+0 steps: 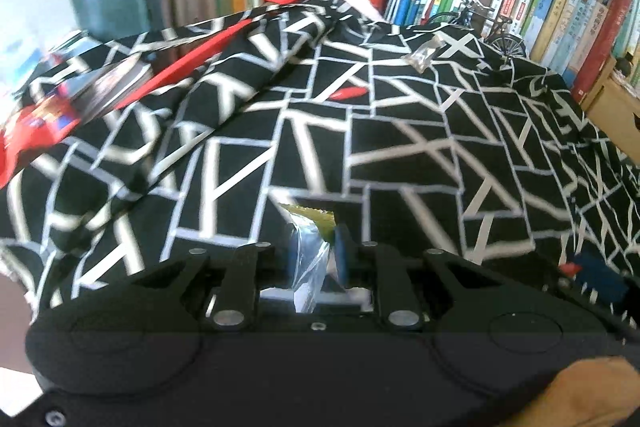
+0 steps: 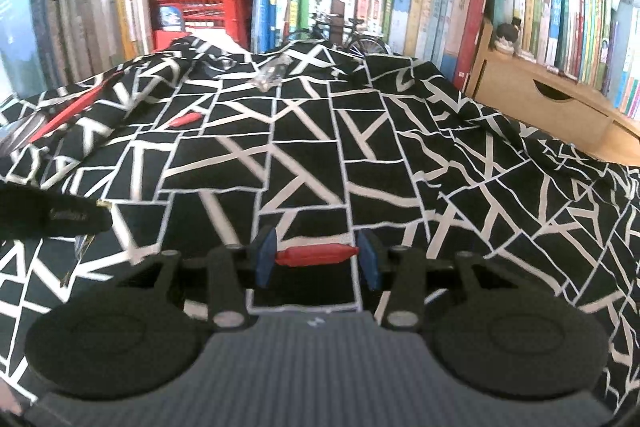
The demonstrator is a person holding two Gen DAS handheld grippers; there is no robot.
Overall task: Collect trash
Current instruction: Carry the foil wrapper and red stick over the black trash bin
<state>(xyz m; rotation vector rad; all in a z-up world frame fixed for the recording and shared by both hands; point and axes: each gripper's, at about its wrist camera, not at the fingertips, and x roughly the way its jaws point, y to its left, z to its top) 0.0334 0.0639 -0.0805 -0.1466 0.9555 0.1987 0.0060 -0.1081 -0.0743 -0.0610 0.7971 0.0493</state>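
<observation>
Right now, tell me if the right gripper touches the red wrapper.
Cannot tell. In the right wrist view the red wrapper lies between the open right gripper pads, its ends near both pads, but no plain gap or contact shows.

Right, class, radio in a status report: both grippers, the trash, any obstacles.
Left gripper shut on clear wrapper. Right gripper open around red wrapper. No obstacles.

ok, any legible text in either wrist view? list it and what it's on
Nothing reads cleanly.
Book spines on the shelves: printed characters, too small and blurred to quote.
Red crate: blue label, blurred.
Left gripper, seen from the right wrist: pale embossed word, unreadable.
Red package at the left edge: print smeared.
Clear wrapper in the left gripper: no text visible.
</observation>
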